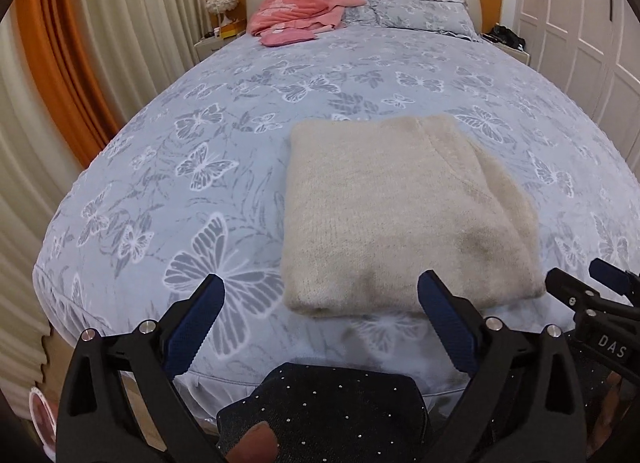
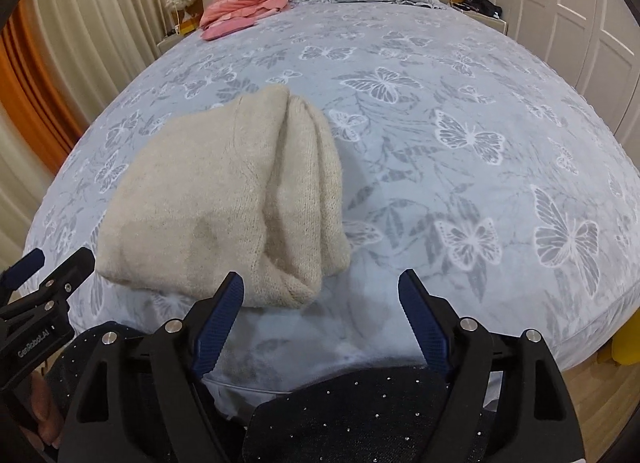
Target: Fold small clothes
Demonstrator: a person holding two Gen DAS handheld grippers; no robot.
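A: How do the two tools stand?

B: The left gripper has its blue-padded fingers spread wide apart with nothing between them. The right gripper is spread just as wide and carries nothing either. Both hang over the near edge of the bed, side by side; the right one's tips show at the right border of the left wrist view.

A: And the garment, relative to them?

B: One cream knitted sweater lies just beyond the fingertips, on the bedspread near the foot of the bed. In the left wrist view its near folded edge sits between the two fingers, shifted toward the right-hand one. In the right wrist view the sweater lies to the left, its near corner just above the left-hand finger; I cannot tell whether they touch.

A: How does it look?

B: Folded into a thick, roughly rectangular bundle. Fuzzy knit, rounded edges, and stacked layers showing along its right side.

A: Anything else?

B: A heap of pink clothes at the far end by the headboard, well apart from the sweater, and one pillow beside it. The bedspread is grey-blue with white butterflies.
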